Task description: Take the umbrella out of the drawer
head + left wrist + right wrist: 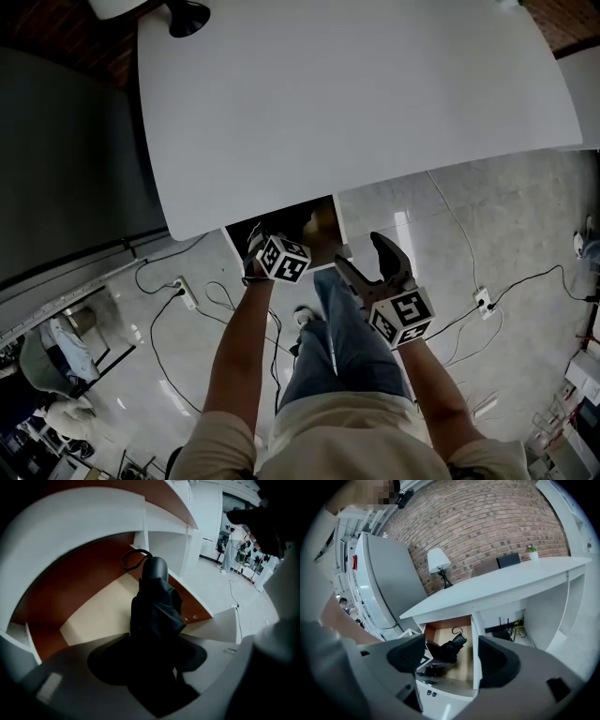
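A folded black umbrella [157, 606] sits inside the open drawer [98, 611] under the white counter [356, 94], gripped near its lower end by the left hand-held gripper [150, 660], whose jaws are closed on the dark fabric. Its long axis runs from the jaws toward the back of the drawer. The rounded handle [154, 569] and its wrist loop [133, 557] lead, tilted up off the pale drawer floor. The right hand-held gripper [370, 264] hangs just outside the drawer front with its jaws apart and nothing between them; its own view looks in at the slanted umbrella.

The grasp appears made and the lift-out is the step in hand, though the umbrella has not yet cleared the drawer. The next move calls for drawing it up and back toward the person. The handle end should stay low enough to pass under the counter edge above the drawer, and the loop should stay clear of the drawer's side wall.
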Tool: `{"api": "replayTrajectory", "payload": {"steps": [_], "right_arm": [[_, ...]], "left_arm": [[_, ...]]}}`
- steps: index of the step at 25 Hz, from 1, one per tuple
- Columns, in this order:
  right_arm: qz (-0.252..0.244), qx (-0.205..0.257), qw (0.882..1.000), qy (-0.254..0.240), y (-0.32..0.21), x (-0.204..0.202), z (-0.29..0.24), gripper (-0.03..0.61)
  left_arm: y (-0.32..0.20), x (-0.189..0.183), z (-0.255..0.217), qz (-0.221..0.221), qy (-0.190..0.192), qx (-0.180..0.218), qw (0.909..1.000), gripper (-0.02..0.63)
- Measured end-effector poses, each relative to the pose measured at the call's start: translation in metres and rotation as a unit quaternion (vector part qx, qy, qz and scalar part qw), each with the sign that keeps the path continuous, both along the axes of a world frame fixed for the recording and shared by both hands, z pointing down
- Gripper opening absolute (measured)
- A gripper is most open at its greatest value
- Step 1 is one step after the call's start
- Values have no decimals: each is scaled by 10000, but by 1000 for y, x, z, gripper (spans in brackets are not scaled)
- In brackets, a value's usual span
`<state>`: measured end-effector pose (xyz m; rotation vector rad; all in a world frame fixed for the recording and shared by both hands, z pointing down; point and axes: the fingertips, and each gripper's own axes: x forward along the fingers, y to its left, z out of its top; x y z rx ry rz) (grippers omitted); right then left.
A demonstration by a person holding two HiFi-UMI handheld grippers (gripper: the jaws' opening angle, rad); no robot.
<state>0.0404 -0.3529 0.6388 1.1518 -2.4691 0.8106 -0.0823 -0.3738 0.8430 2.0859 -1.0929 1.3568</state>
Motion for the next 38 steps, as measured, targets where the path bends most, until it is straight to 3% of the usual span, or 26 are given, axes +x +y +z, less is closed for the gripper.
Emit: {"api": "replayTrajectory", "payload": {"steps": [10,15,29,38], "right_arm": [[91,514,9986,-5,46,-8,-66,341],[87,752,9971,73,74,-9,-95,336],[104,1420,9888,459,157,-14,-154,89],[43,1843,9809,622,202,-30,-191,3]], "left_arm": [[44,-1,-98,-139,388,725,9965,255],[73,-7,-144,-435,690,995,9917,255],[174,-17,-251,-1066,1436,1748,9682,255],[229,-29,-320,-1350,1905,2293,9449,255]]}}
